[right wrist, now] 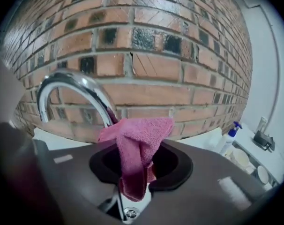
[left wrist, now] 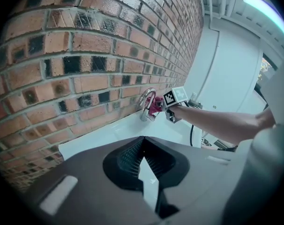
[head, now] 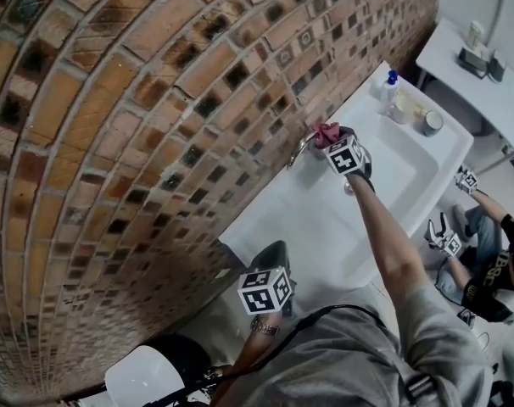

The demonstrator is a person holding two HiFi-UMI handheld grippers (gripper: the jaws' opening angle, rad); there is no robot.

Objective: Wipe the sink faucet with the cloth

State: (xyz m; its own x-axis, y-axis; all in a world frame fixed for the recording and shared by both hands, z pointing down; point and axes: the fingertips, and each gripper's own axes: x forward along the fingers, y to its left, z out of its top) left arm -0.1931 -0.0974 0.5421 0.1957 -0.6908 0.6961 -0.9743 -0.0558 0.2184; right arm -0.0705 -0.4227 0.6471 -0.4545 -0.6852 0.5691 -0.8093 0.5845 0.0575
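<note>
- Right gripper view: my right claw is clenched on one pink cloth. The cloth drapes out over the jaws and lies against the one chrome faucet just beyond them.
- Left gripper view: my left claw is closed on nothing, and the faucet stands well ahead of it.
- Head view: beyond my right claw, one blue-topped spray bottle and two round containers stand on the rim of the white sink.
- A brick wall runs behind the faucet, and one seated person is off to the right.
</note>
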